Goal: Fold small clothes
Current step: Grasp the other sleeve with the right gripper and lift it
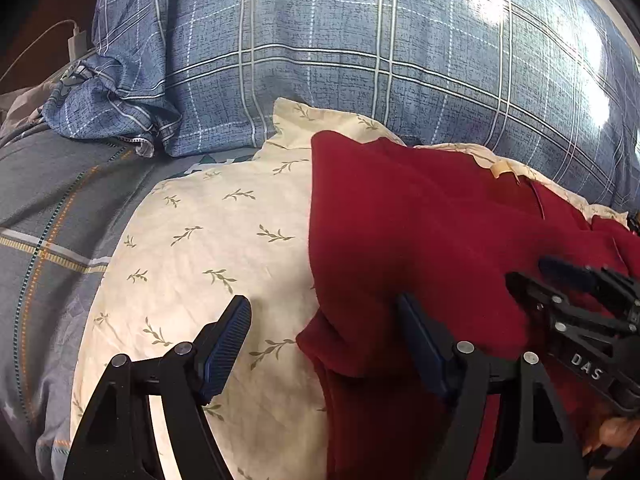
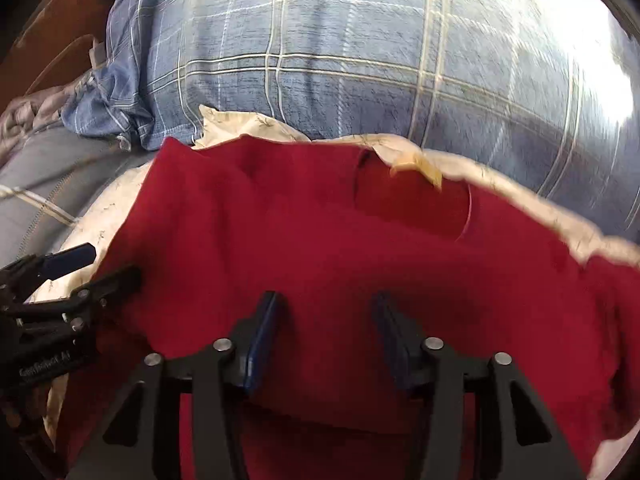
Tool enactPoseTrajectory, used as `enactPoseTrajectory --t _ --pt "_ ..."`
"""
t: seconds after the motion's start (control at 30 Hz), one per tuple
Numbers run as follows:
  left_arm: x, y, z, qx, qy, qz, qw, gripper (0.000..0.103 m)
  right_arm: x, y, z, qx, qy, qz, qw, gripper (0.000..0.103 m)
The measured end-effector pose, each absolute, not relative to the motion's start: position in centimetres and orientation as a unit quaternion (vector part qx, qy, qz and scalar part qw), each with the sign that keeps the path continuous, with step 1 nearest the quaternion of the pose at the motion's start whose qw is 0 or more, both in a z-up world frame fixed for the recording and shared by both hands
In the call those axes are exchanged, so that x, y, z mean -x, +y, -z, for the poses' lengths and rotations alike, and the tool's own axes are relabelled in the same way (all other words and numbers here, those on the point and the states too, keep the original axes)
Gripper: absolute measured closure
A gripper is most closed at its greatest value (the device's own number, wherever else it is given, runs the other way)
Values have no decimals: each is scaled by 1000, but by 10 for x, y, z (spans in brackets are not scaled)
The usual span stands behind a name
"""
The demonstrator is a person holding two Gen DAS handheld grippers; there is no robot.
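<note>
While both claws stand with their jaws apart, a red garment [image 1: 420,232] lies on a cream pillow [image 1: 192,248] printed with small leaf sprigs, on a bed. In the left wrist view the left claw [image 1: 324,340] straddles the garment's left edge: its left finger [image 1: 224,344] is over bare pillow, and its right finger [image 1: 420,344] is against the red cloth, with nothing pinched between them. The right claw [image 1: 532,276] shows at the right edge of that view, over the garment. In the right wrist view the right claw [image 2: 324,336] is wide open above the red cloth, which bulges up between the two fingers; whether the pads touch it I cannot tell. The left claw [image 2: 108,264] shows there at the garment's left side. Behind the pillow lies a blue plaid duvet [image 1: 360,48], with a grey striped sheet [image 1: 52,208] to the left. A white charger [image 1: 78,42] with its cable is at far left.
</note>
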State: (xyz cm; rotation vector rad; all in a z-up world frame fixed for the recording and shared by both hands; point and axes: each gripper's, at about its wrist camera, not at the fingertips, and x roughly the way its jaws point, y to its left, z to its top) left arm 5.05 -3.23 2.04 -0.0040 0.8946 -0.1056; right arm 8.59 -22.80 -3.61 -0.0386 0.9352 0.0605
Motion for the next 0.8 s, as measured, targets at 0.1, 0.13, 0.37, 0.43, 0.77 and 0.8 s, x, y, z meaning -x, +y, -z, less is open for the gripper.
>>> enactPoseTrajectory --t 0.1,0.13,0.37,0.43,0.77,0.8 --pt "-47 -34 -22 -2 424 54 904 28 -82 -237 22 -4 471 -31 882 52" --pt "-46 -34 -24 0 421 59 905 28 -78 -242 14 -16 466 -35 884 50" --pt "-41 -27 -29 13 416 68 907 28 -19 -358 -62 -64 382 92 917 29" --pt "-42 -26 -29 17 418 64 906 28 -8 -402 -74 -85 370 142 914 25" --pt "-46 -31 -27 13 424 63 904 28 -6 -594 -7 -249 381 302 838 28" --pt "-47 -32 -26 12 425 63 903 28 -9 -600 -2 -261 378 300 836 29"
